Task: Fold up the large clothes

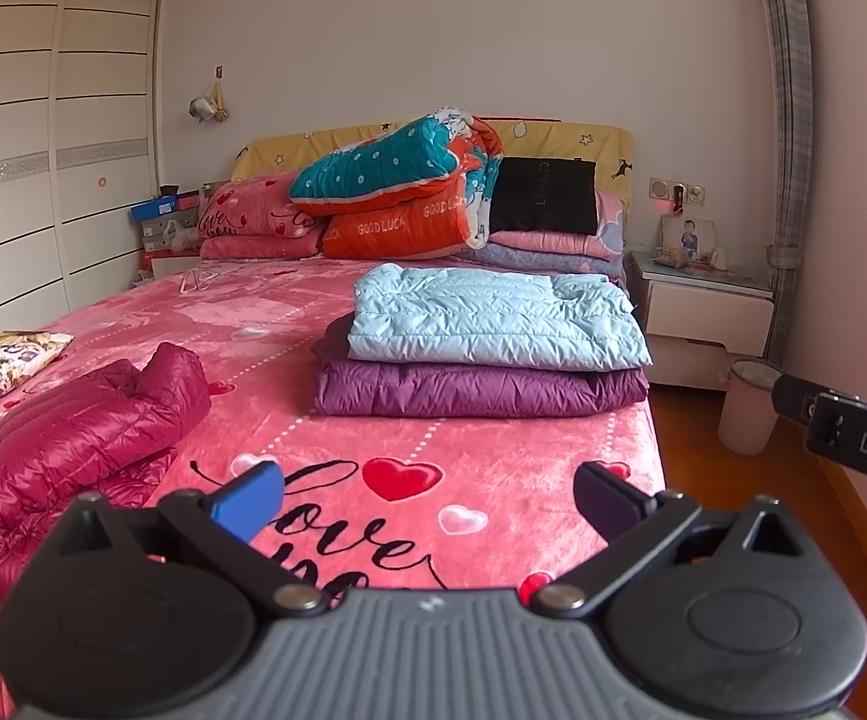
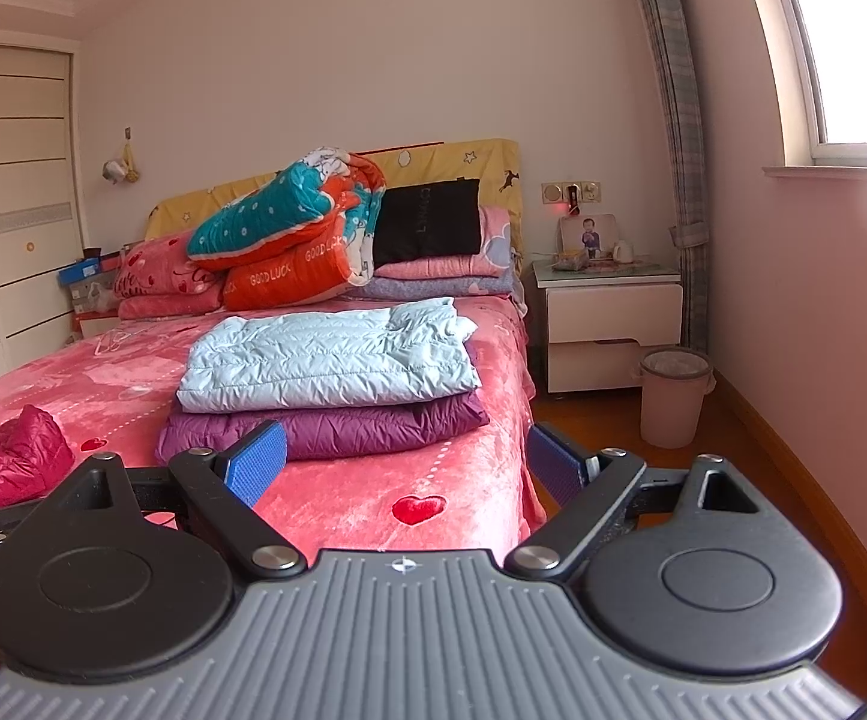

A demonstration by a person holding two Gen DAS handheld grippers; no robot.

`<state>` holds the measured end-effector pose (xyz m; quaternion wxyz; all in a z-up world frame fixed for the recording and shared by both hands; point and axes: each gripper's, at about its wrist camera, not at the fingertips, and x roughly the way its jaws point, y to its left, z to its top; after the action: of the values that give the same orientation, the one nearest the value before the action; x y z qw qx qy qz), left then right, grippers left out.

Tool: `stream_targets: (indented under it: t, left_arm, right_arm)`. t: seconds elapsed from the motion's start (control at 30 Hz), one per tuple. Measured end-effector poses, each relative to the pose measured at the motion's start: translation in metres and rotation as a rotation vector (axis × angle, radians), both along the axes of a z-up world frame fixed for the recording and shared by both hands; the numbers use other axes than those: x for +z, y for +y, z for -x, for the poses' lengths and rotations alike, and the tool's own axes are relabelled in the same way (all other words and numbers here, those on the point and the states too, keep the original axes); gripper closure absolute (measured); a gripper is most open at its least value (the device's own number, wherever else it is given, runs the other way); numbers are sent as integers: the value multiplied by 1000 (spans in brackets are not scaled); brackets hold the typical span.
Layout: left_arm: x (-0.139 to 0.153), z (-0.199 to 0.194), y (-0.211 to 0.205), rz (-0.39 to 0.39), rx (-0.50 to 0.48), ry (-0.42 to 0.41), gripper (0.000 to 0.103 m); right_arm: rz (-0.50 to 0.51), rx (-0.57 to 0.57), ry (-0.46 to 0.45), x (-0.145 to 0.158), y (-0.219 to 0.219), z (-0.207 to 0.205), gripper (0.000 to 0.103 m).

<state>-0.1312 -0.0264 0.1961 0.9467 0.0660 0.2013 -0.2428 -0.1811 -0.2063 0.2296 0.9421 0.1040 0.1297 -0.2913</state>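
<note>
A crumpled crimson puffer jacket lies unfolded on the left of the pink bed; its edge shows at the left of the right wrist view. A folded light-blue puffer jacket rests on a folded purple one at the bed's right side. My left gripper hangs open above the bed's near end, empty. My right gripper is open and empty too, near the bed's right front corner. Part of the right gripper's body shows at the right edge of the left wrist view.
Pillows and rolled quilts pile at the headboard. A floral cushion lies at the bed's left edge. A white nightstand and pink bin stand right of the bed on the wooden floor. A wardrobe fills the left wall.
</note>
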Motion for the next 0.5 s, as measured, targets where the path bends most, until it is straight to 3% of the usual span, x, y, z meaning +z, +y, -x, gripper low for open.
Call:
stream_targets:
  t: [0.5]
  left_arm:
    - [-4, -1, -6, -7, -7, -2, 1]
  right_arm:
    - [0, 9, 4, -3, -4, 0, 0]
